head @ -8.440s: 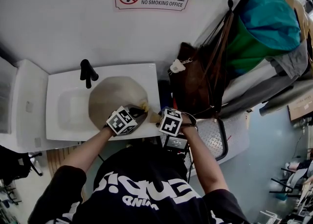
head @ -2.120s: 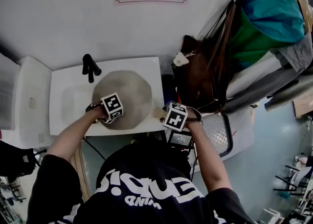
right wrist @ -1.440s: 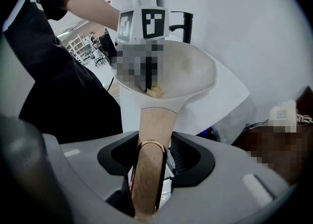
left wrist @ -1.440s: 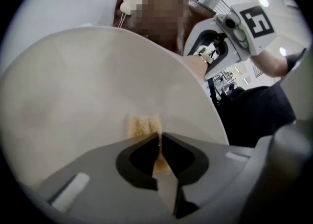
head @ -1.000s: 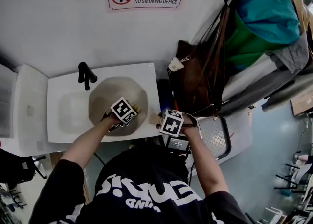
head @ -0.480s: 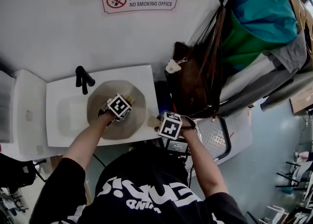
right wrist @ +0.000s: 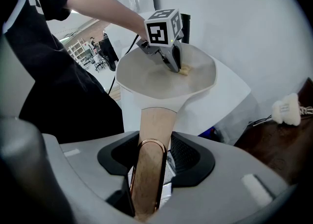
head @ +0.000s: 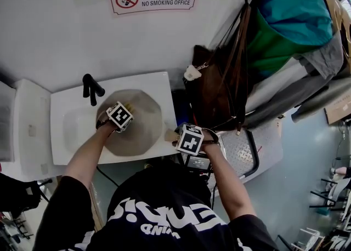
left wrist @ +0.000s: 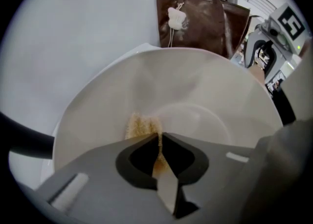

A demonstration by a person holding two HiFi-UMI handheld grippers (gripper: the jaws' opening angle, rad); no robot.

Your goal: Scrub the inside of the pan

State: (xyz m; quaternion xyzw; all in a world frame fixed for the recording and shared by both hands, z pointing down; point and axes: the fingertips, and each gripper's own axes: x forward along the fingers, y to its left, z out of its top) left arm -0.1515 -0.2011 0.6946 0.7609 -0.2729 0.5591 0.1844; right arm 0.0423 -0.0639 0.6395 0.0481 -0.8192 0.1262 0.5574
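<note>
— Where's the pan?
— Left of centre in the head view: the pan point(head: 145, 129) sits over the white basin point(head: 68, 140). My right claw point(right wrist: 150, 152) is clamped on its handle point(right wrist: 157, 120).
— And your left?
— My left claw point(left wrist: 159, 139) pinches the sponge point(left wrist: 141, 126) against the pan's left slope, below the rim. Bare floor lies open to the right.

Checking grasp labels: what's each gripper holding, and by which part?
Left gripper pinches a yellowish scrub pad by its near edge. Right gripper grips the pan by its tan handle, near the end.
</note>
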